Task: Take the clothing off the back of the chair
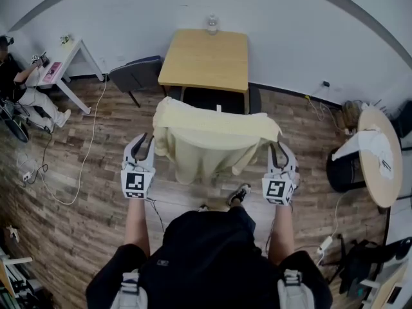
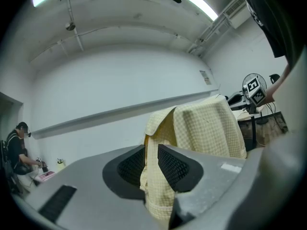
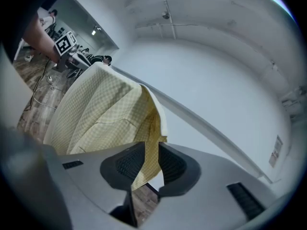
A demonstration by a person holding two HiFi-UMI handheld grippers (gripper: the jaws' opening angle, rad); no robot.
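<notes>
Wood-plank floor (image 1: 77, 192) below; pale yellow checked shirt (image 1: 206, 140) stretched taut, long axis left-right, hem hanging down, near black chair (image 1: 212, 100). Left gripper (image 1: 143, 145) jaws clamped on one edge, right gripper (image 1: 279, 152) jaws on other.

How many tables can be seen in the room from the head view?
3: a square wooden table by the far wall, a white table at the far left, and a round table at the right edge. More may lie out of view.

table (image 1: 203, 60) close behind chair (image 1: 212, 100); floor (image 1: 84, 192) open both sides
</notes>
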